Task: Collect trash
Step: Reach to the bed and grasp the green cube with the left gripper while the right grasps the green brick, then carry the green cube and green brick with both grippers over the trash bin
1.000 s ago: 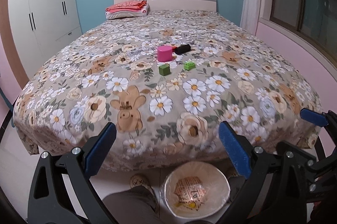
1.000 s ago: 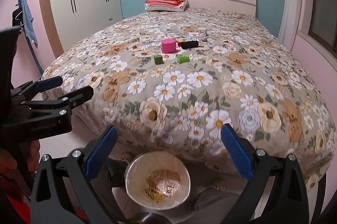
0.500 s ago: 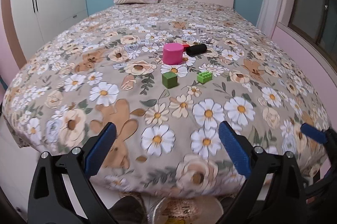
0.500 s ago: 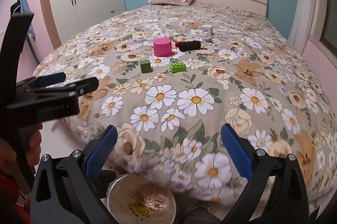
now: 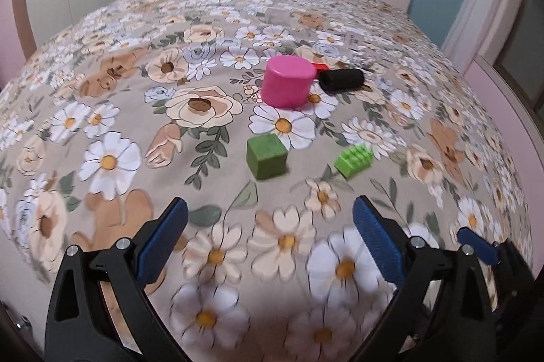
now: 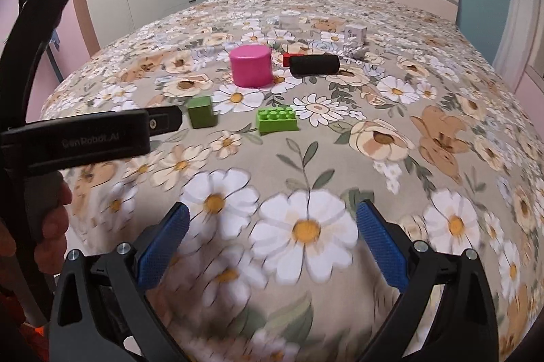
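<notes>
Both the left gripper (image 5: 270, 226) and the right gripper (image 6: 272, 226) are held with jaws wide apart and empty above the flowered bedspread (image 5: 112, 110). A green cube (image 5: 267, 157) is seen at 12 o'clock of the left gripper, a studded green brick (image 5: 353, 159) at 1 o'clock, and a pink cup (image 5: 287, 82) and black cylinder (image 5: 341, 80) beyond them. The cube could be pressed into the soft cover or tipped aside if the descent is off-centre, and toys might be mistaken for trash.

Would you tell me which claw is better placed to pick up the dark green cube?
Probably the left claw: open, the dark green cube lies straight ahead; from the right claw it sits off left.
</notes>
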